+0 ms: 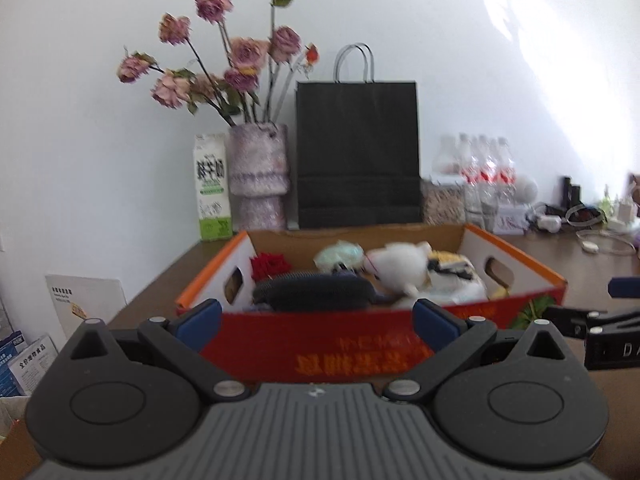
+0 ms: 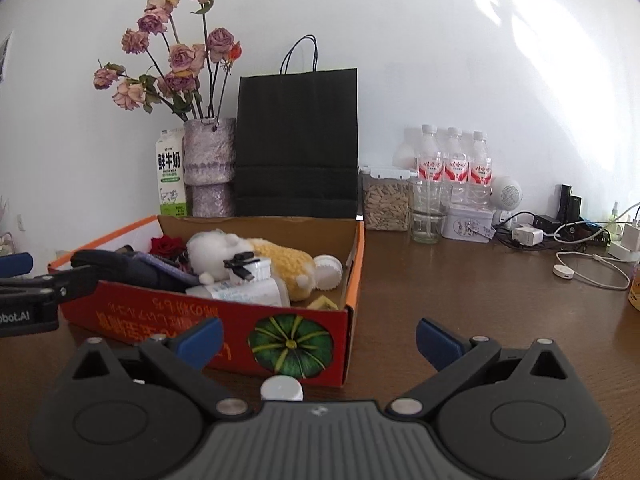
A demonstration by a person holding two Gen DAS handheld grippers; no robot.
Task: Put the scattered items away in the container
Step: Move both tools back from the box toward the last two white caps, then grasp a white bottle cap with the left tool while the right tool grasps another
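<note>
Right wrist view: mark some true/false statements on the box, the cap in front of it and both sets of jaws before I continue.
1. The cardboard box already holds a white plush toy. True.
2. The right gripper grips the toy. False: its jaws are open and empty.
3. A white cap lies on the table outside the box. True.
4. The left gripper is shut. False: open.

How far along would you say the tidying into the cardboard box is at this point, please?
Mostly done, by the look of it: the cardboard box already holds a white plush toy, a red rose and a dark brush. Nothing is in hand; the left gripper and right gripper are both open. A white cap lies on the table outside the box.
</note>
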